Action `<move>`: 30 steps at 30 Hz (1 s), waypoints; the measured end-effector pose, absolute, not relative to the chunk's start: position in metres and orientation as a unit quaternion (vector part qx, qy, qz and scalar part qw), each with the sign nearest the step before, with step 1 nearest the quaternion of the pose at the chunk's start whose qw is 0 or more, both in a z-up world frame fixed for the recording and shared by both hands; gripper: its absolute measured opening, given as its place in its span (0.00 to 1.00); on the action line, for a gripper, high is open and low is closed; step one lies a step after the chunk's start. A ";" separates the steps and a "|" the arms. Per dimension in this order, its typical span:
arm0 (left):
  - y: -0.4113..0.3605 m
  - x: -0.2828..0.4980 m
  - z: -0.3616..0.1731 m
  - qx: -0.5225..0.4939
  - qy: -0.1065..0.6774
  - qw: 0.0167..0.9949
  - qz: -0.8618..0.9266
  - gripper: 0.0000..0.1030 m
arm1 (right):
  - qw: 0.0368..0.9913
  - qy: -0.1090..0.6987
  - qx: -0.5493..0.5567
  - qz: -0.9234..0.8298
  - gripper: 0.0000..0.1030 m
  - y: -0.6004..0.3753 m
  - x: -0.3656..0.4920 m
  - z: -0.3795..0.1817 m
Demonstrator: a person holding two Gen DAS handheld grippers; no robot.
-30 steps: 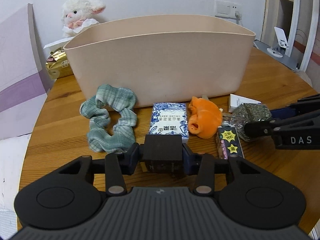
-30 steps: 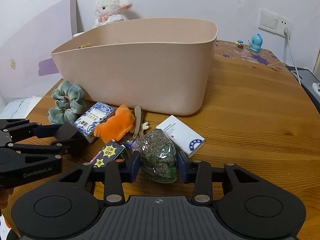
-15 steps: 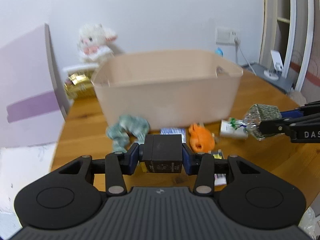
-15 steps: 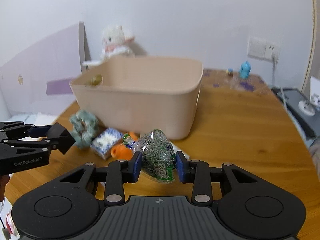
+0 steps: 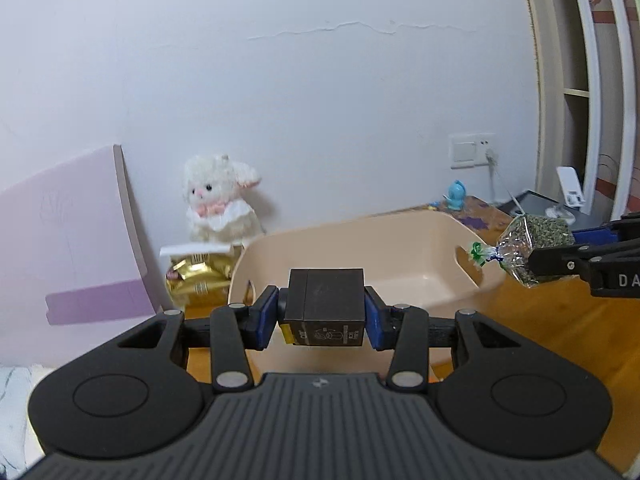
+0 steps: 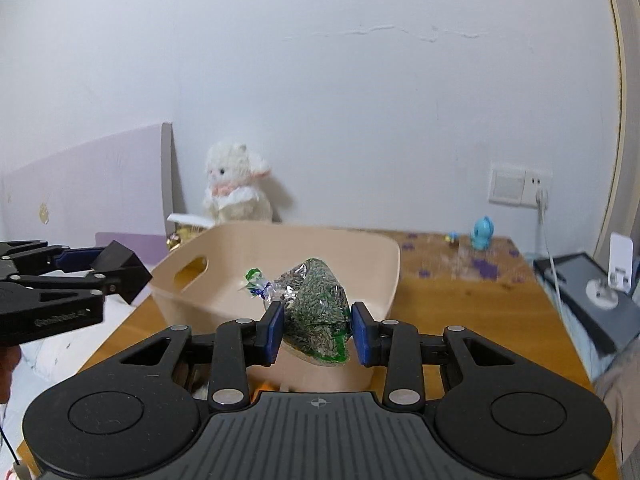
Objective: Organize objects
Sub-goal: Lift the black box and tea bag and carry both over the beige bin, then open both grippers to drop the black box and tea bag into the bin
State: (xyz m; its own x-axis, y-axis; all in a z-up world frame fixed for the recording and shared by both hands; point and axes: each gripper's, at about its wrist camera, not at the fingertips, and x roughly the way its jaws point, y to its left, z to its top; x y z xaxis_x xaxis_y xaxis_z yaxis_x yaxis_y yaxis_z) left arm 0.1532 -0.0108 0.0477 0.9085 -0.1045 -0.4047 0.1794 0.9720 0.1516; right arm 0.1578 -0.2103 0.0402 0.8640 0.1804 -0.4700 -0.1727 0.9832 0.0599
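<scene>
Right now our left gripper [image 5: 326,316] clamps a small black box [image 5: 326,304], held in the air above the near rim of the beige bin [image 5: 400,256]. Our right gripper [image 6: 318,334] pinches a clear bag of dried green herbs [image 6: 316,312], raised over the bin's near edge on the wooden table [image 6: 460,304].

I see wooden table [image 6: 460,304] | beige tub [image 6: 372,256] resting on it | small blue figurine [image 6: 482,233] near its far edge by the wall | gold packet [image 5: 200,276] just beside the tub's left end
</scene>
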 end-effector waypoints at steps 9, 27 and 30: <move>-0.036 0.236 0.022 0.101 0.250 0.961 -0.066 0.45 | 0.959 0.269 -0.009 0.083 0.32 -0.203 0.228 0.023; -0.050 0.301 -0.027 0.111 0.332 0.935 -0.049 0.59 | 0.939 0.335 -0.036 0.068 0.46 -0.192 0.276 -0.032; -0.046 0.292 -0.016 0.106 0.315 0.942 -0.043 0.80 | 0.943 0.324 -0.030 0.066 0.61 -0.194 0.269 -0.025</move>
State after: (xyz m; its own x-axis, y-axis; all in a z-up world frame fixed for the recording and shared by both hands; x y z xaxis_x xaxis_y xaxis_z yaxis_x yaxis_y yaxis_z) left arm 0.2922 -0.0462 -0.0165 0.7982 -0.0136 -0.6022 0.1466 0.9741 0.1724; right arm 0.2685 -0.1944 -0.0254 0.7811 0.1044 -0.6157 -0.1437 0.9895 -0.0146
